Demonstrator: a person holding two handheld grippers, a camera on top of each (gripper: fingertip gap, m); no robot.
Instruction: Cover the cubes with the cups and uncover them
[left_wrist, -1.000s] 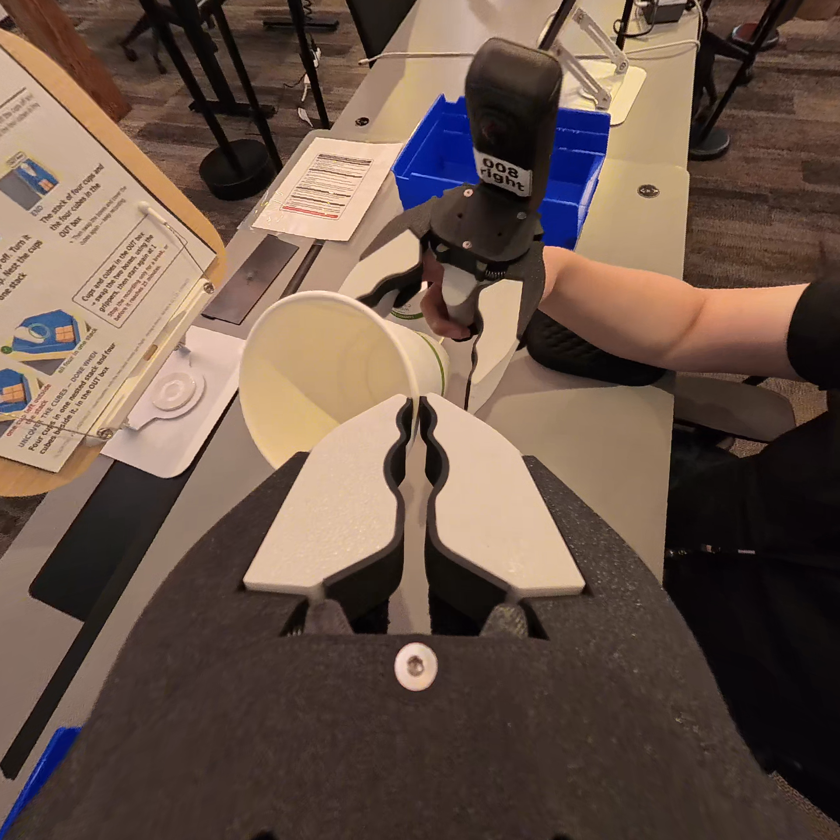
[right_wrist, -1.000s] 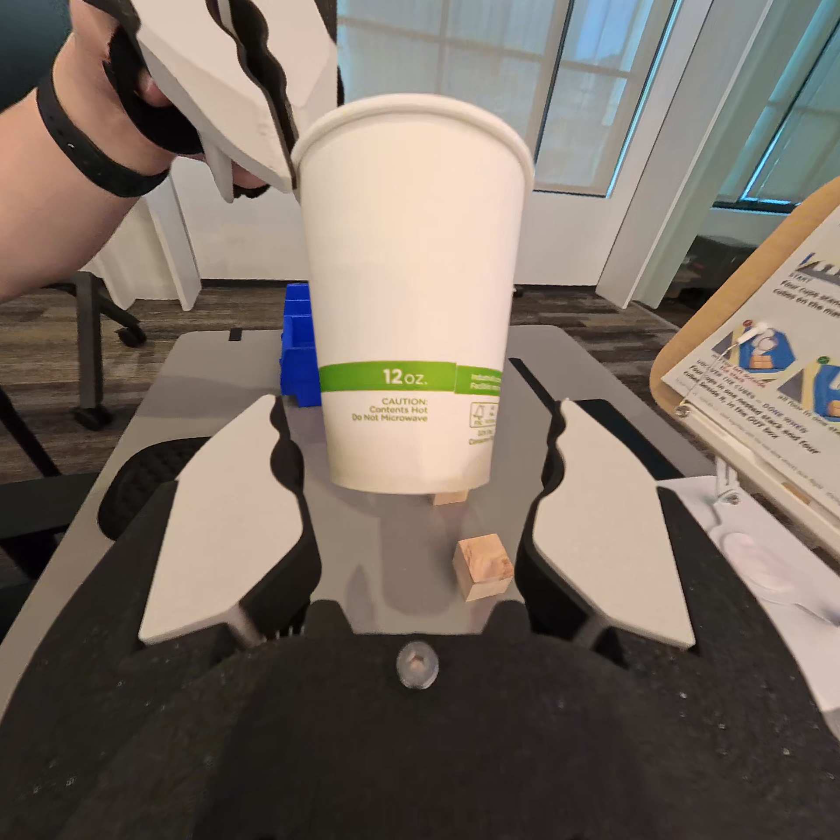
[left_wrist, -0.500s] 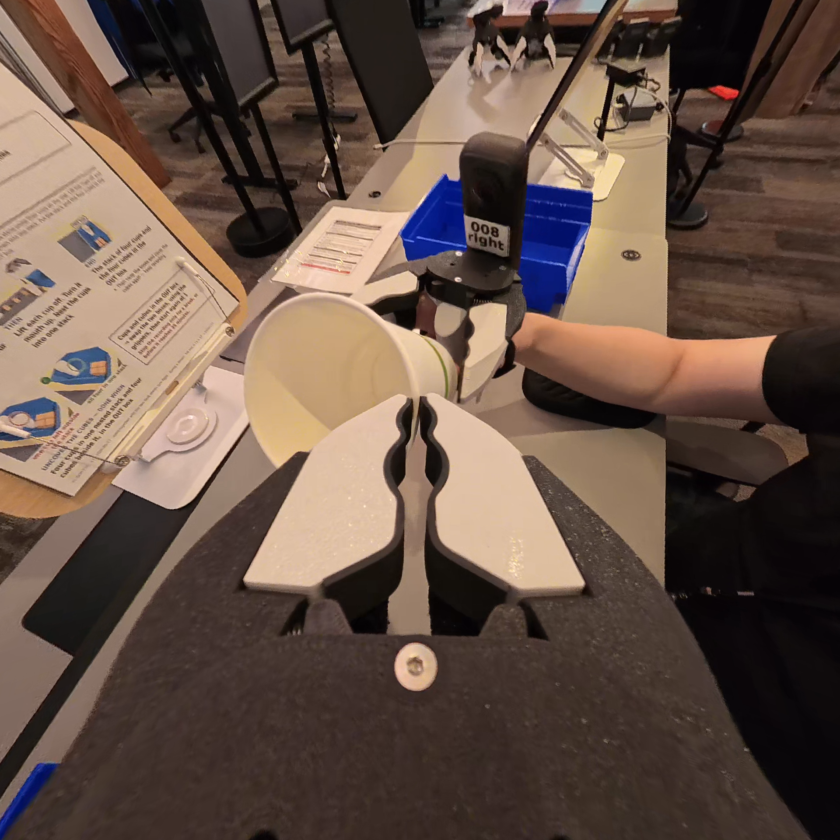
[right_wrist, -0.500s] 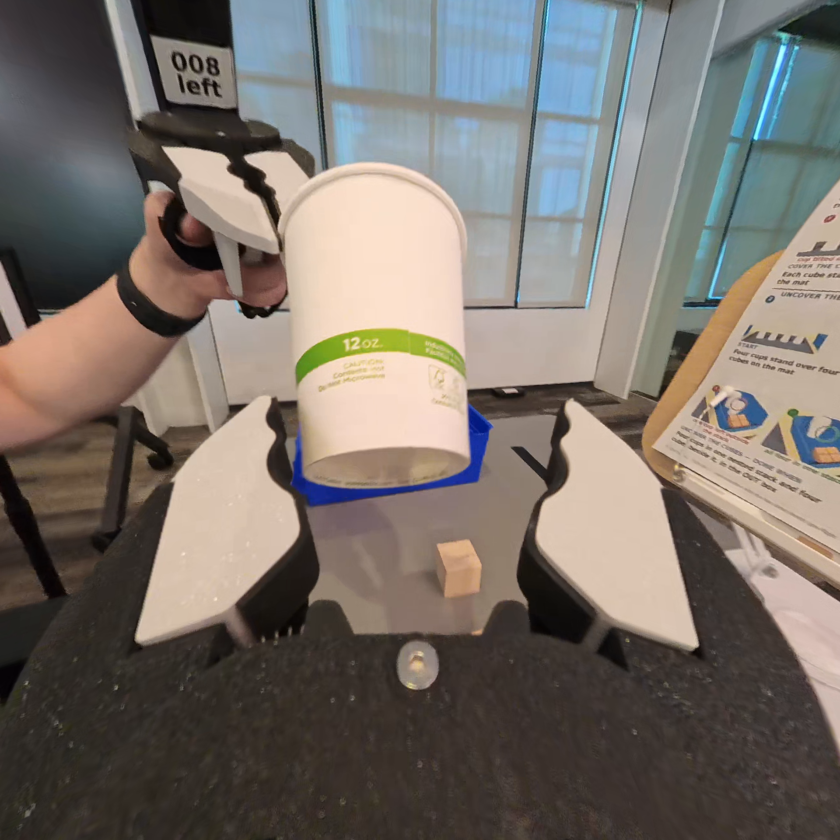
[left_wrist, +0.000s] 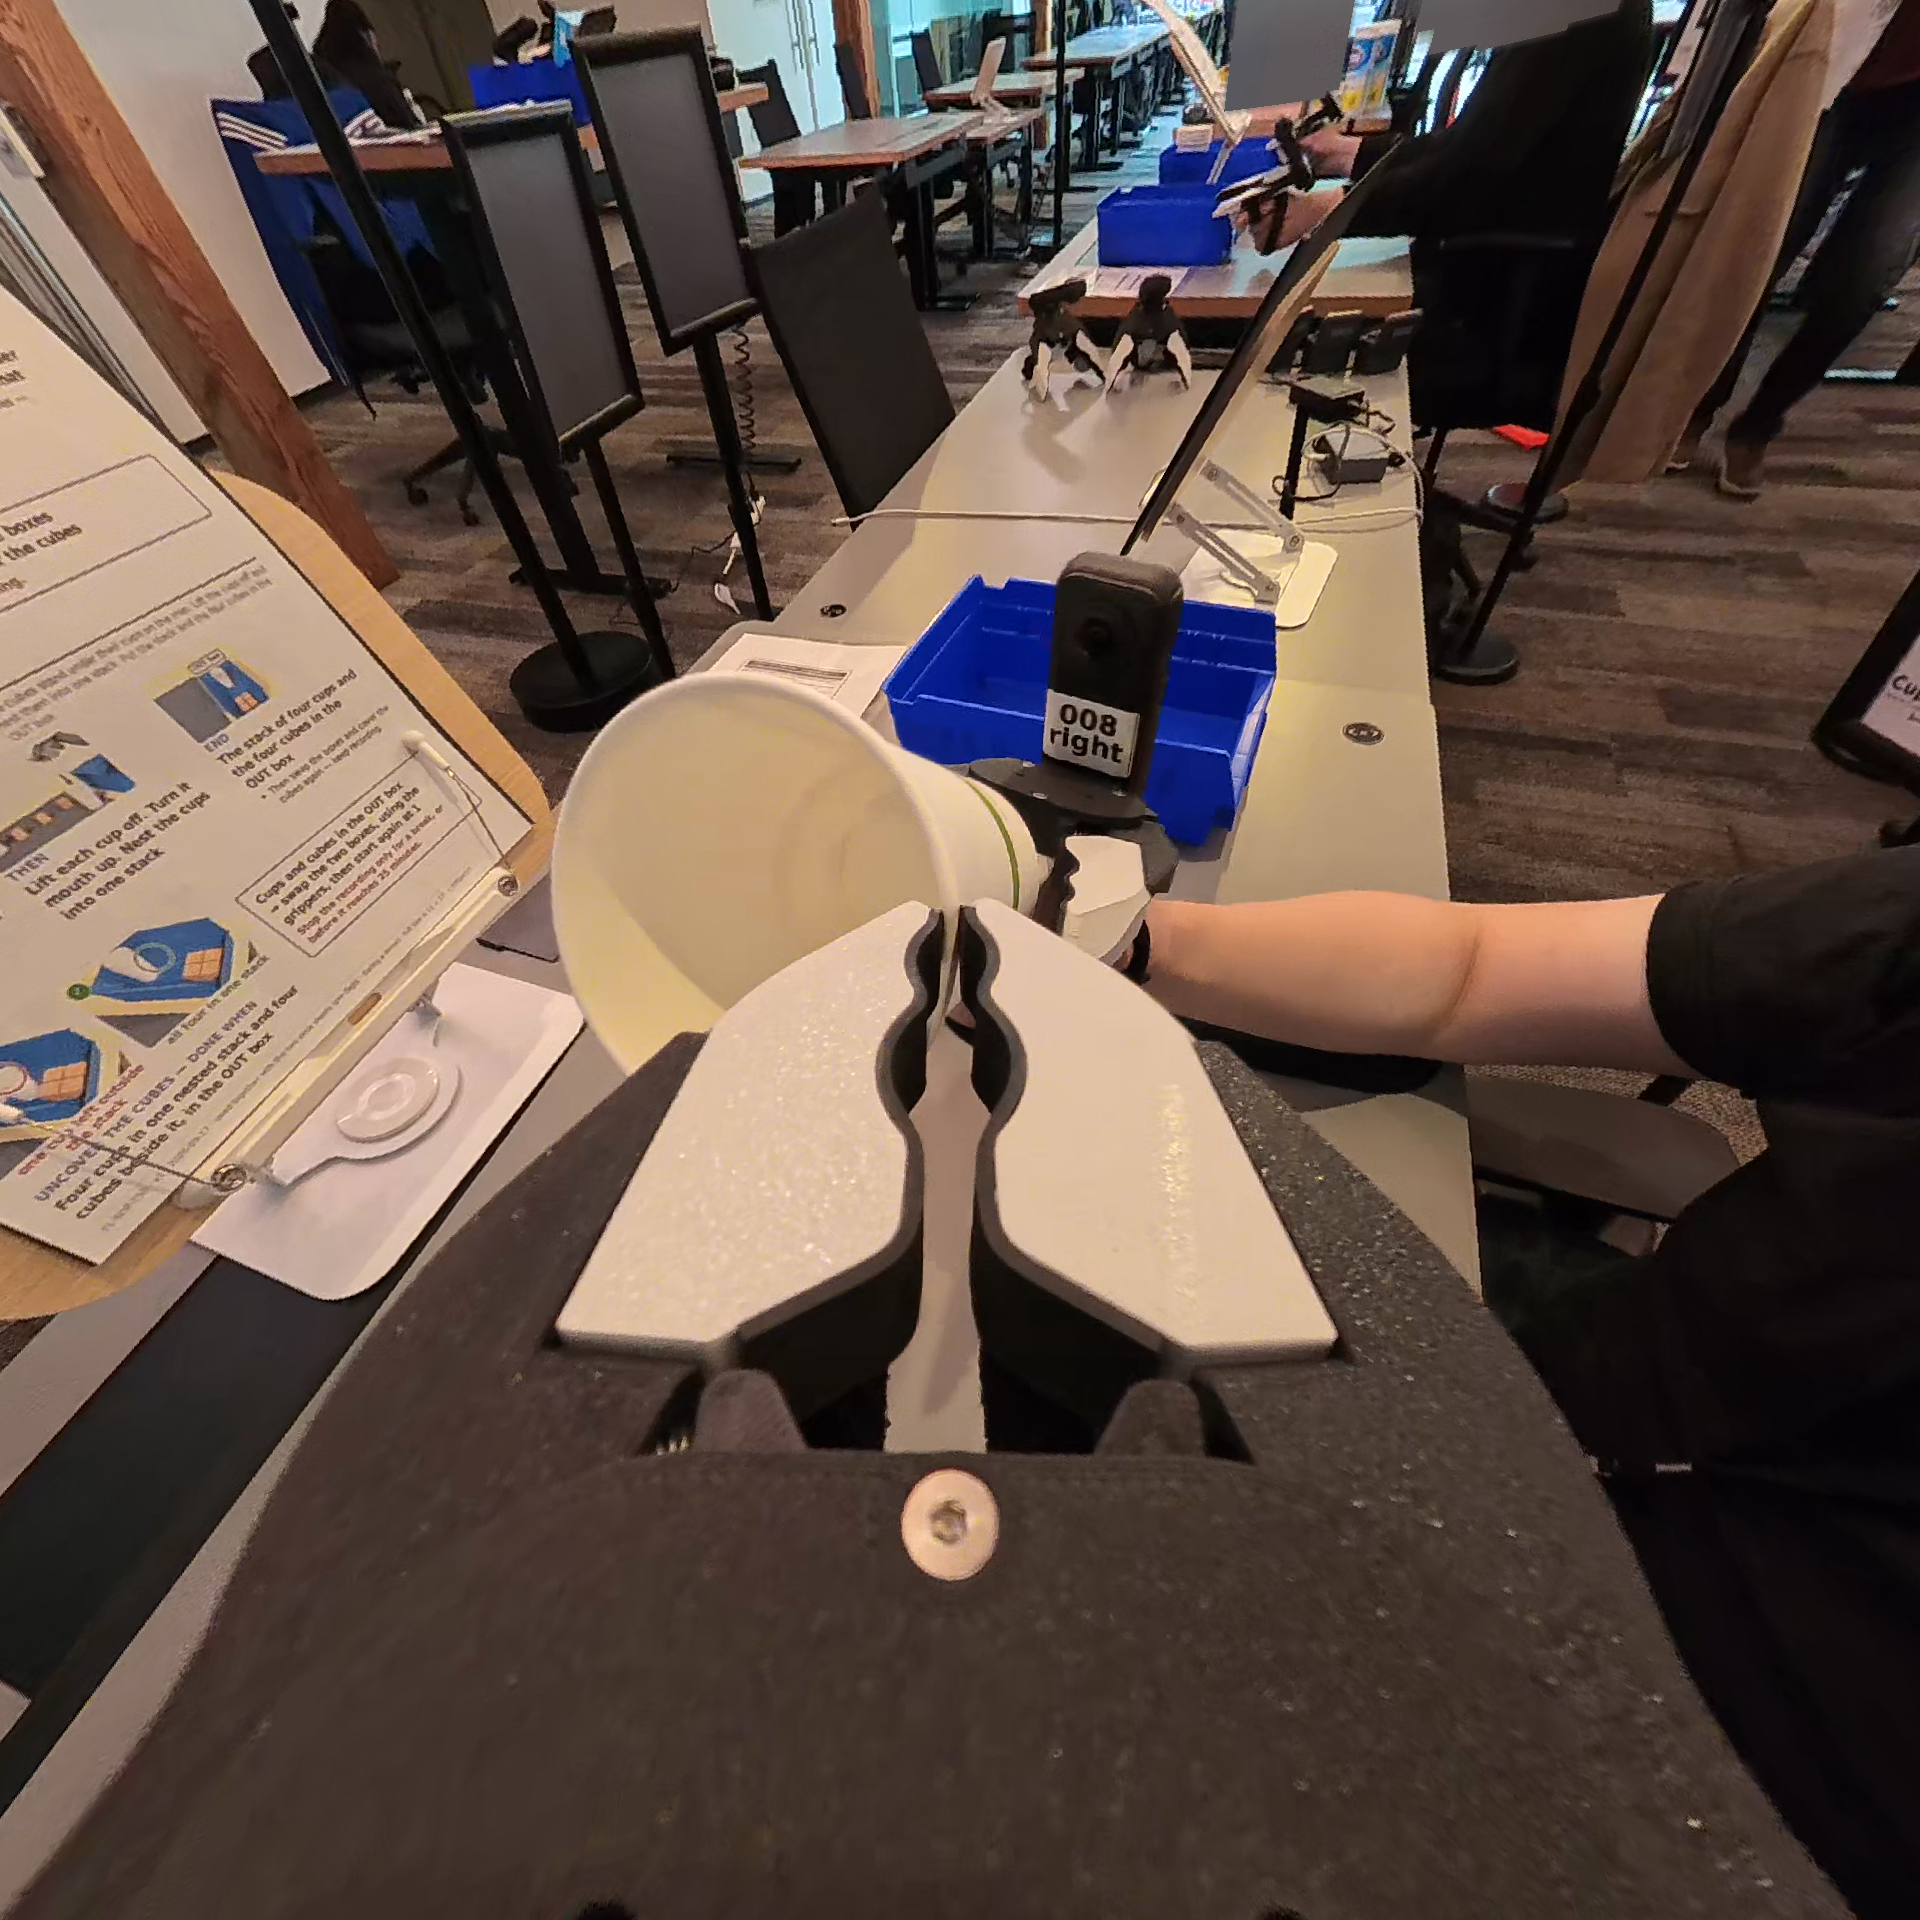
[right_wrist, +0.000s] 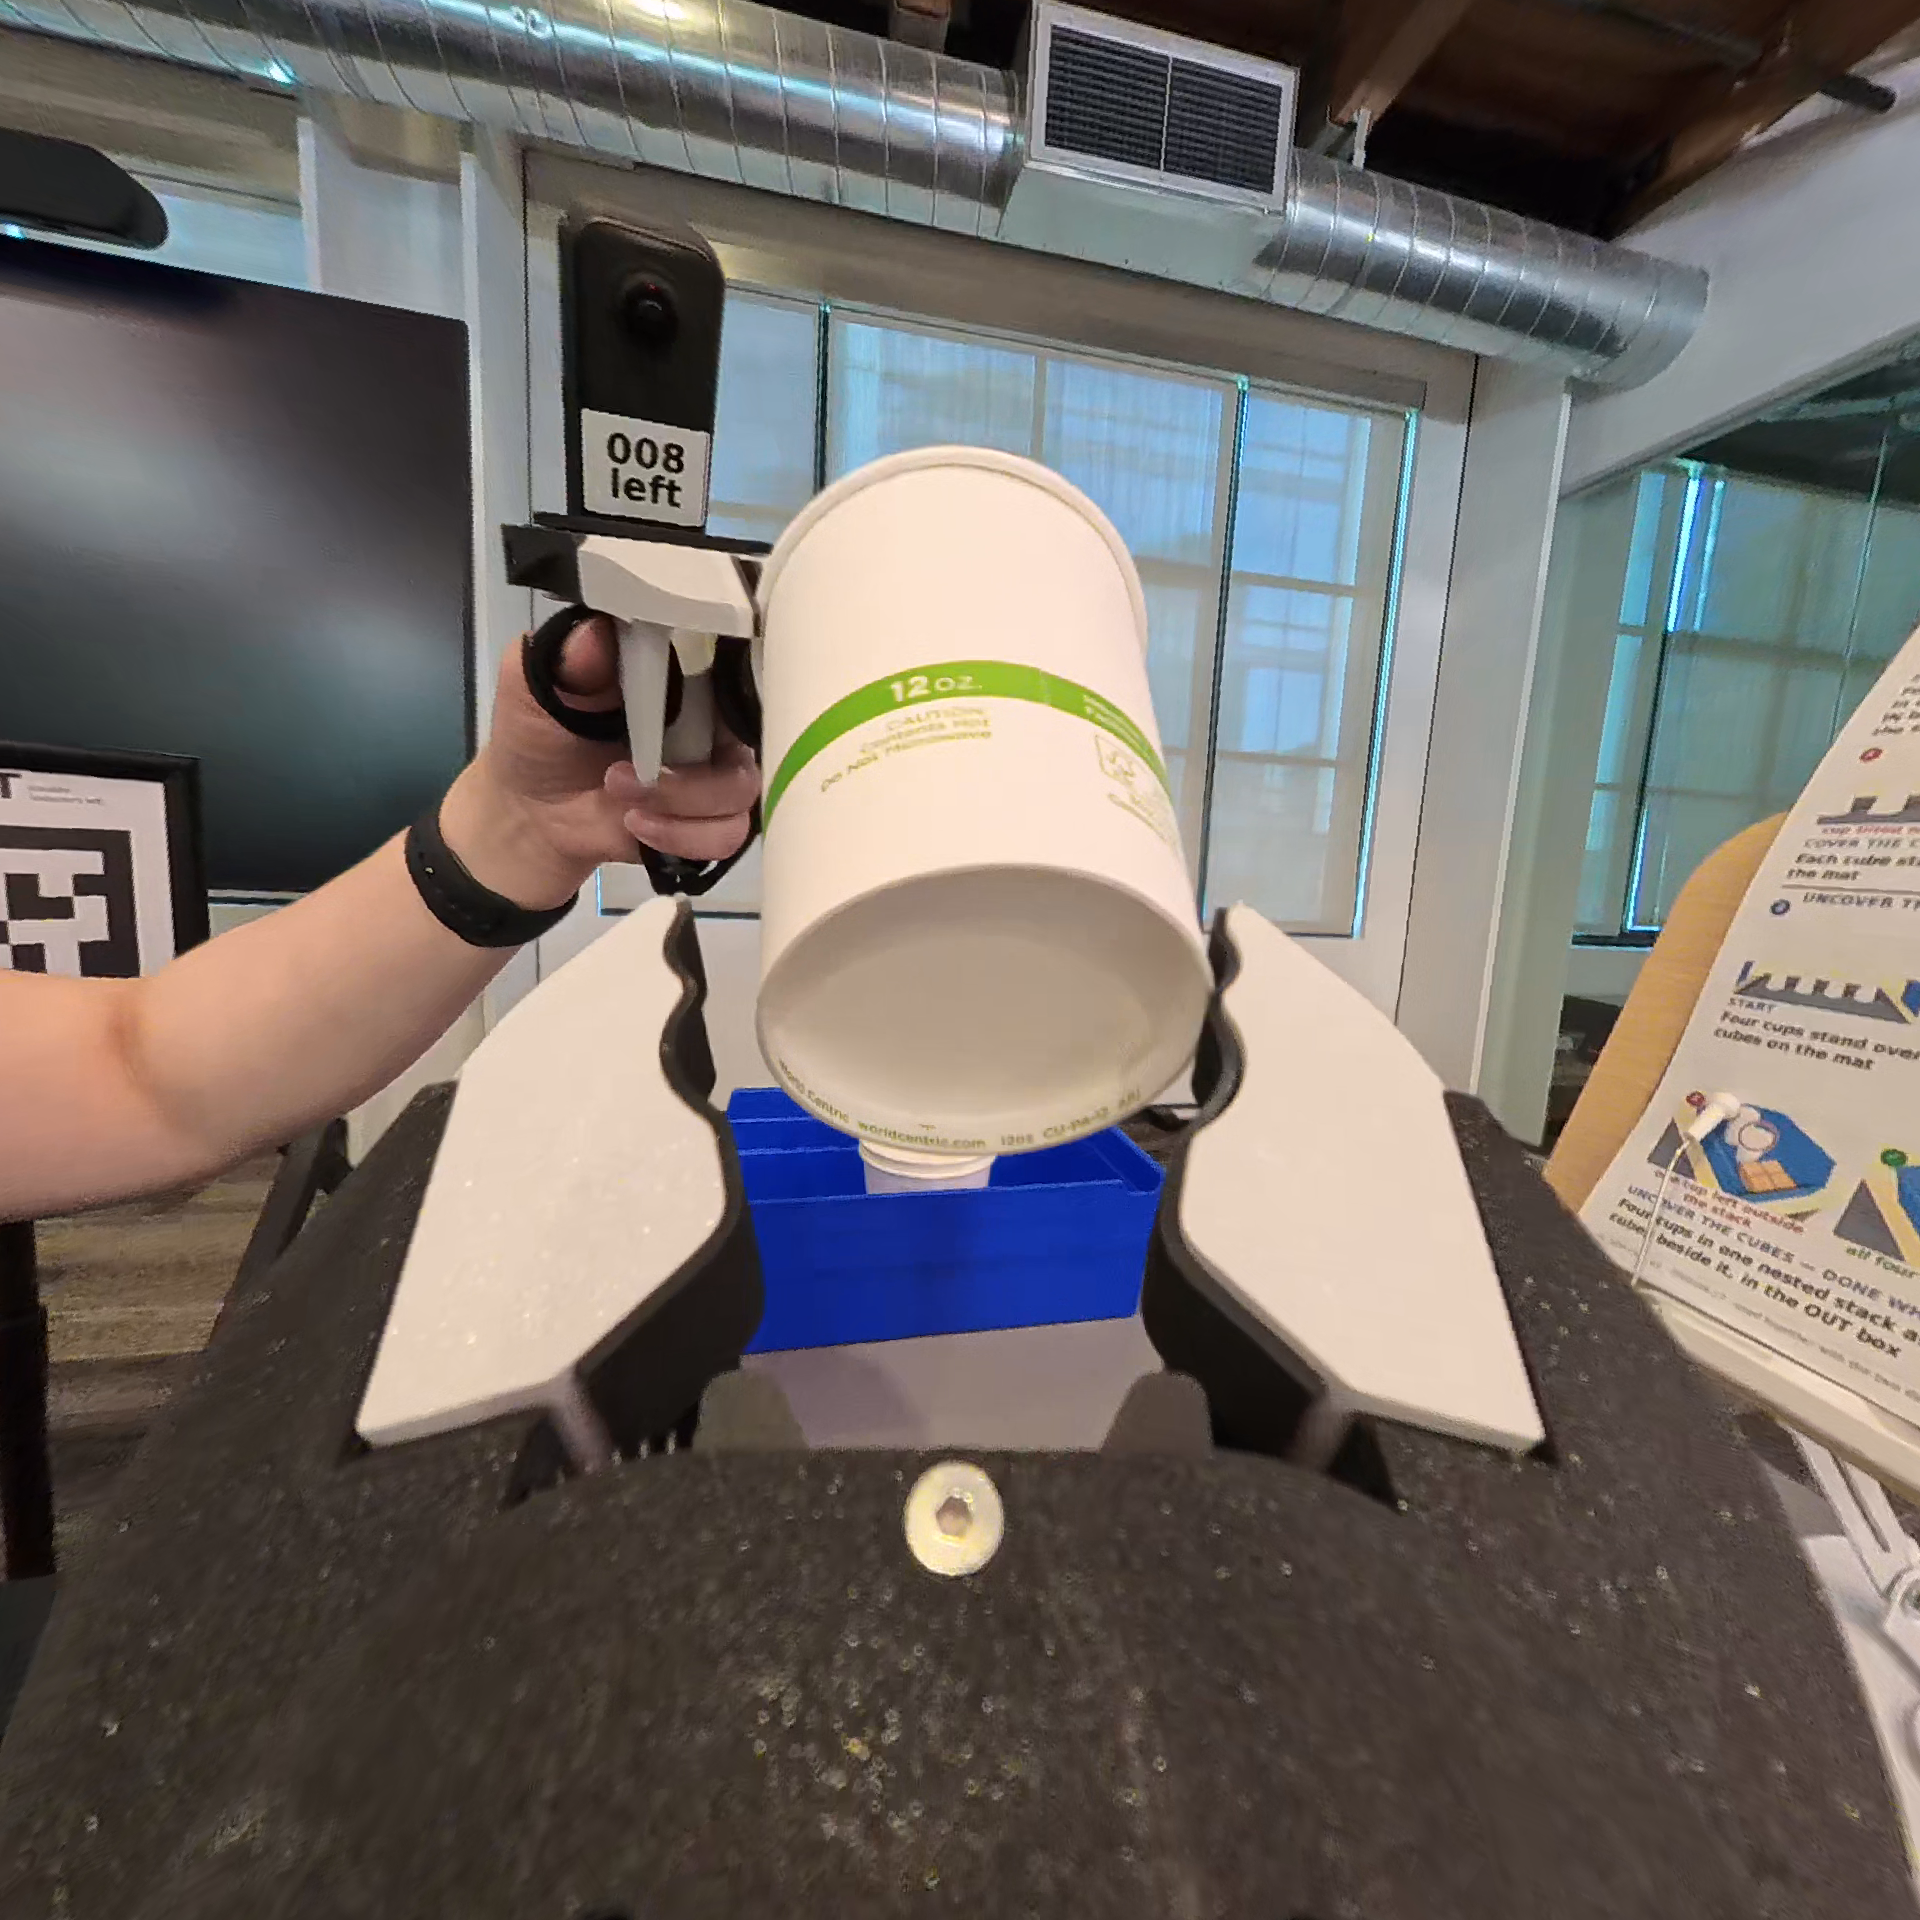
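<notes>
A white paper cup with a green band (left_wrist: 748, 852) is held in the air, tilted on its side. My left gripper (left_wrist: 951, 920) is shut on its rim. In the right wrist view the cup (right_wrist: 966, 790) points its base at the camera, and the left gripper (right_wrist: 753, 597) pinches the rim at the upper left. My right gripper (right_wrist: 956, 914) is open, with one finger on each side of the cup's base; the right finger looks close to or touching it. It also shows in the left wrist view (left_wrist: 1039, 873) behind the cup. No cubes are in view.
A blue bin (right_wrist: 935, 1268) stands on the grey table below the cup, with another white cup (right_wrist: 925, 1174) in it. A second blue bin (left_wrist: 1226, 665) stands behind the right gripper. An instruction board (left_wrist: 208, 831) stands along the table's side. A paper sheet (left_wrist: 800, 665) lies beside the bin.
Both grippers have risen with the cup and tilted upward. The cup has tipped so its base faces the right camera. The cubes on the table have dropped out of view.
</notes>
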